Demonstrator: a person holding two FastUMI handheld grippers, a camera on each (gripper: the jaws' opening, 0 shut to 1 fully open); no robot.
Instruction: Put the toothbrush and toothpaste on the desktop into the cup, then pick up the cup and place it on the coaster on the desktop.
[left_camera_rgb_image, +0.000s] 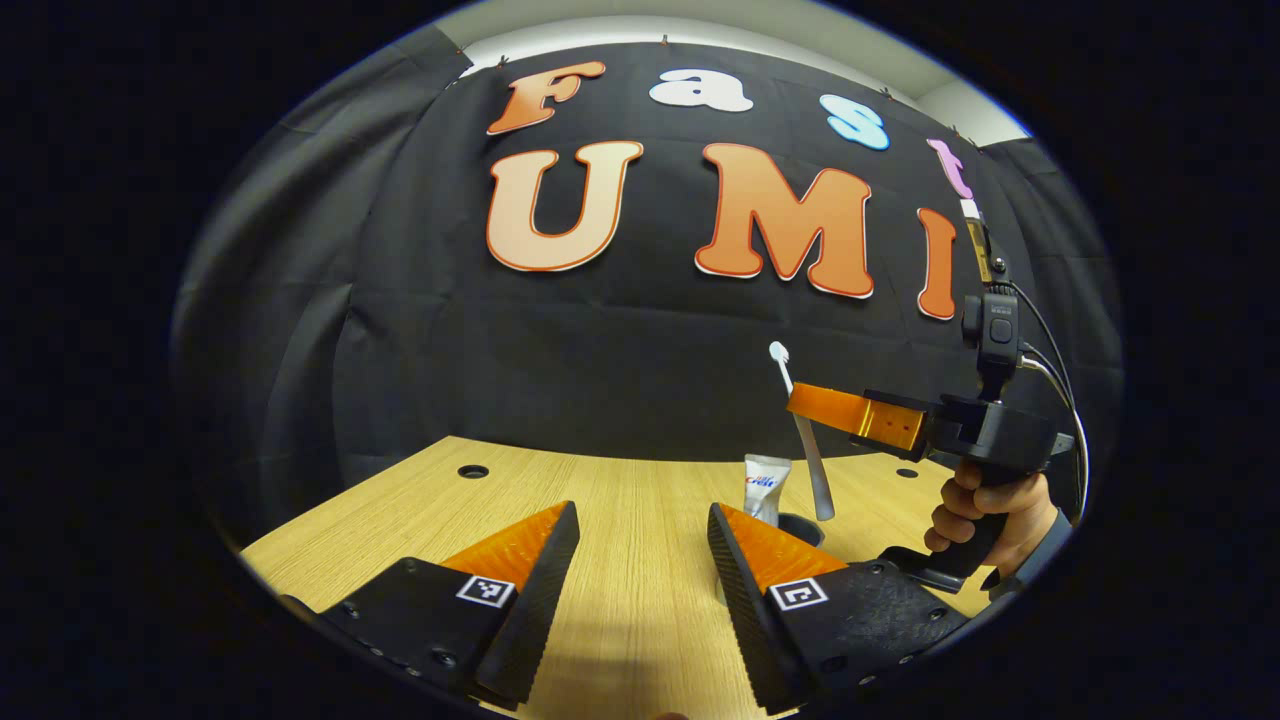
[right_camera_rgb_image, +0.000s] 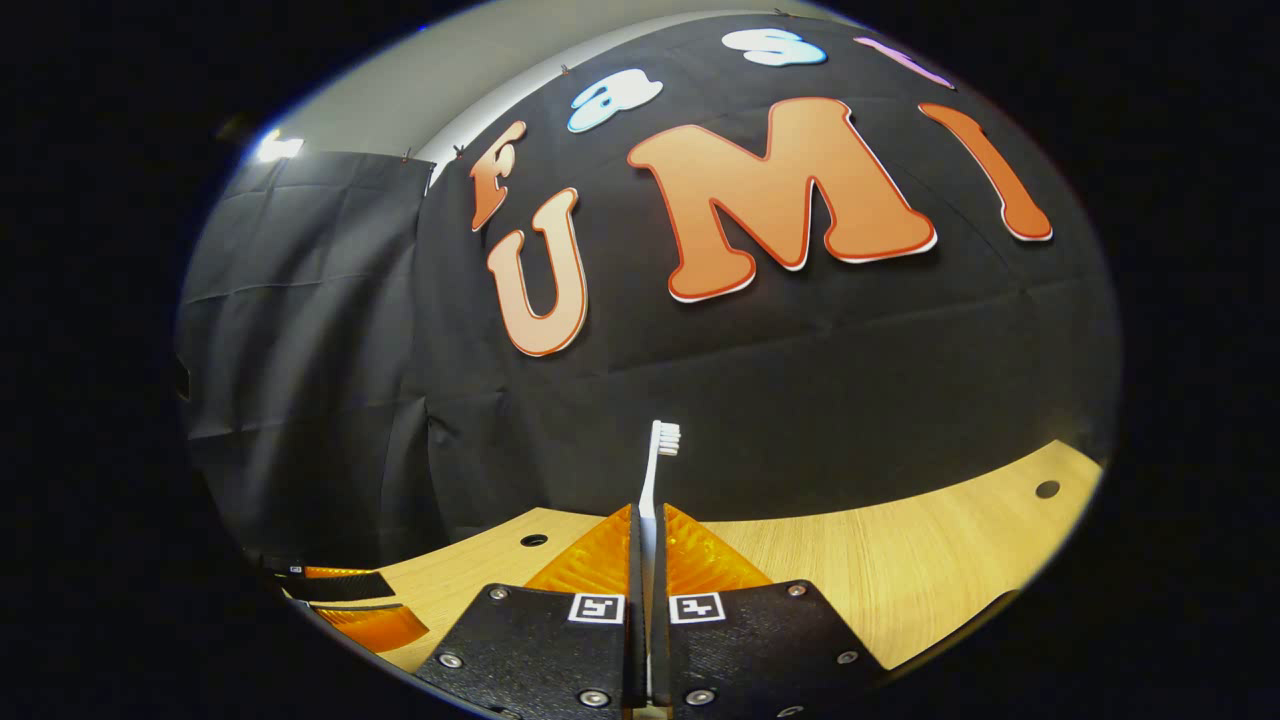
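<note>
Here the wooden desktop spans the lower half of the left gripper view, its far edge against the black cloth wall. The left gripper sits low at centre, fingers spread wide with bare wood between them. At right of that frame a hand holds the right gripper raised above the desk, pinching the toothbrush near upright, head uppermost. Just below, the cup peeks from behind the left gripper's finger, the toothpaste standing in it. In the right gripper view the fingers are closed tight on the toothbrush, bristles pointing right at centre frame.
</note>
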